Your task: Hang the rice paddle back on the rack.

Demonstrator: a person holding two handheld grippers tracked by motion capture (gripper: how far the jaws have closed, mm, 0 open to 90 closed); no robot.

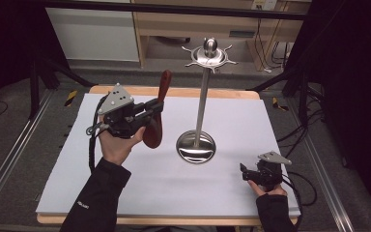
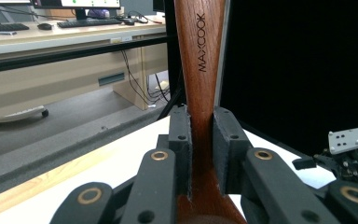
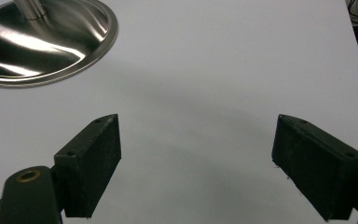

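Observation:
My left gripper (image 1: 150,110) is shut on a dark wooden spoon (image 1: 157,112), which it holds upright above the white table top, bowl end down. In the left gripper view both pads clamp the spoon's handle (image 2: 200,70), which carries the word MAXCOOK. A steel utensil stand (image 1: 203,96) with a round base (image 1: 196,147) and a hooked top ring (image 1: 209,55) rises in the middle of the table, to the right of the spoon. My right gripper (image 1: 244,171) rests low at the front right. Its jaws (image 3: 193,163) stand wide apart over bare table, nothing between them.
The white board (image 1: 125,188) covers the wooden table. The stand's shiny base (image 3: 42,39) lies just beyond and left of my right gripper. Black frame rails run along both sides of the table, and desks and cables lie behind.

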